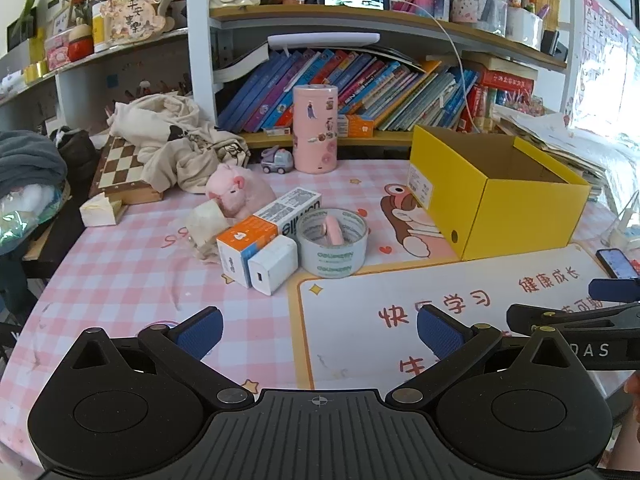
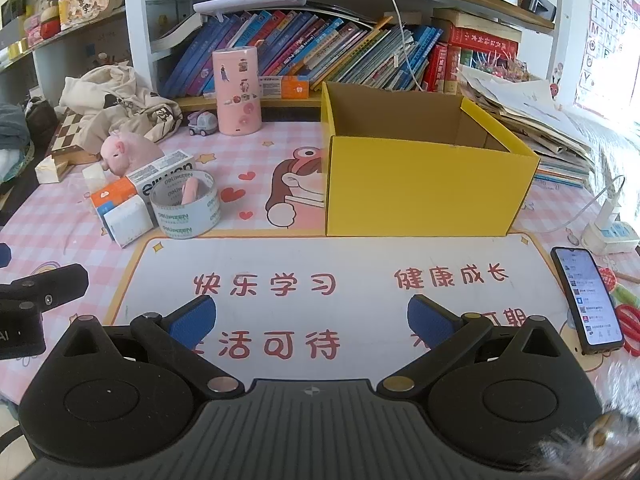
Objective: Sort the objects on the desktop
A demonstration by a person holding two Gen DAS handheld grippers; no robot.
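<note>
Left gripper (image 1: 320, 332): jaws spread fully apart, nothing between the blue pads (image 1: 200, 332); held low over the near edge of the desk, tilted downward.

Right gripper (image 2: 312, 320): likewise wide apart and empty, poised above the white desk mat (image 2: 320, 256).

Items awaiting sorting, clustered at 11 o'clock from the left gripper:
- white charger (image 1: 274, 264), nearest, touching the orange-and-white carton (image 1: 244, 246);
- long white box (image 1: 292, 208), lying behind the carton;
- tape roll (image 1: 332, 246), flat on the cloth, with a small pink object (image 1: 332, 230) resting inside its ring;
- pink plush pig (image 1: 240, 192) and a crumpled tissue (image 1: 206, 224), farther back at 11 o'clock.

Receptacle: yellow box (image 2: 424, 184), open-topped and seen empty, at 12 to 1 o'clock from the right gripper, touching the far edge of the mat.

Step judged to be in hand: a first pick from the cluster, not yet begun.

Handling notes: the charger is best approached first, being nearest and free on its front side. Pads are to be closed across its narrow faces, so that the adjoining carton is not dragged. The tape roll is best gripped across its wall, since the pink object may tumble out if the roll is tipped. Release is to be made well inside the yellow box.
</note>
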